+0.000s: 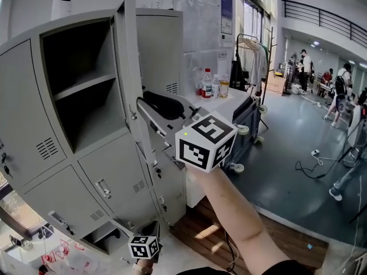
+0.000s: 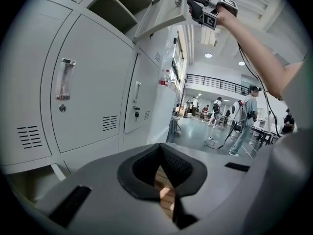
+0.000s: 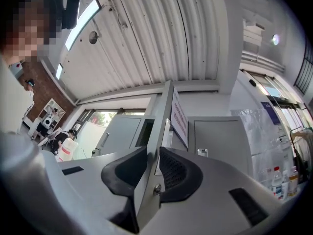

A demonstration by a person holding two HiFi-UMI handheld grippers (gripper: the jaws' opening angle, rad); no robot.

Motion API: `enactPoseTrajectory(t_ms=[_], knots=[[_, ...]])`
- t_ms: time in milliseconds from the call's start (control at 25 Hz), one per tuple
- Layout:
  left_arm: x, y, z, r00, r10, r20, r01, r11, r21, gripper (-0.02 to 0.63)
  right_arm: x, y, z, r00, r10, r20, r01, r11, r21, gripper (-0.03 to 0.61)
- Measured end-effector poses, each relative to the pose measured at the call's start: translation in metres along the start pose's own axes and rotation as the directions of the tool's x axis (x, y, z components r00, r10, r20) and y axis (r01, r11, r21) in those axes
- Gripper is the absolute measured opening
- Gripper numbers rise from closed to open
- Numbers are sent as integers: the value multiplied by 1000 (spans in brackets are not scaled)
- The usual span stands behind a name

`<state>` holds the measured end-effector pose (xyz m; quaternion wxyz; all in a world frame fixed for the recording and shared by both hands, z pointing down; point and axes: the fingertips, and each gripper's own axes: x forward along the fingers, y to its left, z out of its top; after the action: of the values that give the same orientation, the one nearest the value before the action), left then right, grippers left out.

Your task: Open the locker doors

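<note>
A grey metal locker bank (image 1: 34, 130) fills the left of the head view. Its upper middle door (image 1: 129, 56) stands open, showing a shelf inside. My right gripper (image 1: 150, 106) reaches up to that door's free edge. In the right gripper view the door edge (image 3: 157, 131) with its small lock runs between the pads, and the right gripper (image 3: 150, 173) is shut on it. My left gripper (image 1: 143, 247) hangs low by the locker's bottom row. Its jaws (image 2: 164, 177) are shut with nothing in them, facing a closed door (image 2: 88, 87) with a handle.
A white table (image 1: 229, 99) with bottles stands just right of the lockers, with a clothes rack (image 1: 248, 53) behind it. People and cables (image 1: 321, 162) occupy the grey floor at right. A wooden platform (image 1: 200, 228) lies under my arm.
</note>
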<state>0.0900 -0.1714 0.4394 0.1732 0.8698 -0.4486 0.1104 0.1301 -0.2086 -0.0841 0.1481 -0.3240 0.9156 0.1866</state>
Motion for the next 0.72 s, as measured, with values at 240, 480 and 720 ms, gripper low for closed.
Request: enactPoseTrajectory(t_ms=[240,480,720], knots=[[14,-13,1,999,-42,-13,43,999,21,18,-22,-33,1,997,-82,-10,82,997,-11,84],[22,-19,2,998,-65,-22,65,997,29,18,-38,-62,-3,987,-163,-13,163,987,-2,80],[27,-20,4,997,-76,-26,77,996,34,18,-51,-98,-9,960,-281,-12,281,960,-19,61]])
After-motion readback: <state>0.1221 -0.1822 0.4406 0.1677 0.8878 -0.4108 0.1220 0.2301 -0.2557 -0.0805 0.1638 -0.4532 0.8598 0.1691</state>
